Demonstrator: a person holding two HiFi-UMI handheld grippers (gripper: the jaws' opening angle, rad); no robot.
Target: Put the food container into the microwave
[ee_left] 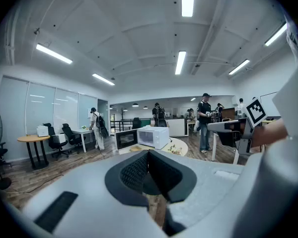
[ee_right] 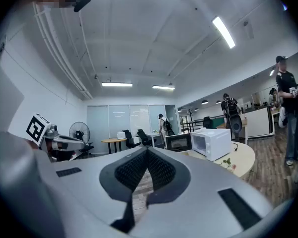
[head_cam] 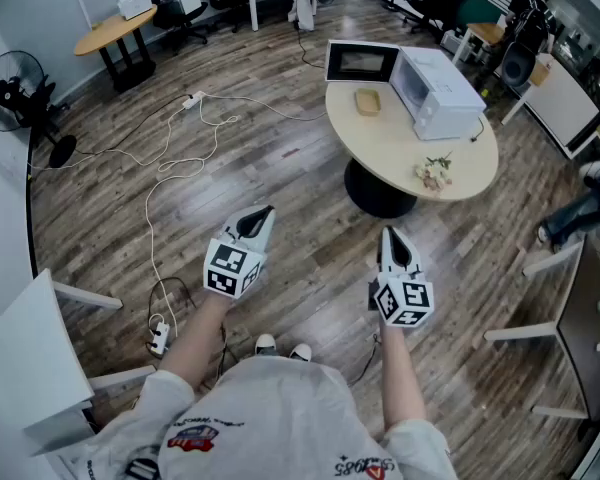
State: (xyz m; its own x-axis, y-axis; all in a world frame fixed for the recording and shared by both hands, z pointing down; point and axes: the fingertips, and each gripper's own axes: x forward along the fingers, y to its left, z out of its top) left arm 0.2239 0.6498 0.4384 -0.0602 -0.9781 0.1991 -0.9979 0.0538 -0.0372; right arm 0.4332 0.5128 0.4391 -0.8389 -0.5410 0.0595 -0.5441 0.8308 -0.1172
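A white microwave [head_cam: 435,92] stands on a round pale table [head_cam: 410,153] ahead, its door [head_cam: 361,62] swung open to the left. A tan food container [head_cam: 367,101] lies on the table in front of the open cavity. My left gripper [head_cam: 262,215] and right gripper [head_cam: 391,236] hang over the wood floor, well short of the table, both shut with nothing between the jaws. The microwave [ee_left: 153,135] appears small and far off in the left gripper view. The microwave [ee_right: 212,142] is just as distant in the right gripper view.
A small sprig of flowers [head_cam: 433,173] lies on the table's near edge. White cables [head_cam: 170,178] and a power strip [head_cam: 159,340] trail over the floor at left. A fan [head_cam: 20,103] stands far left, white desks near both sides, and people stand at the back.
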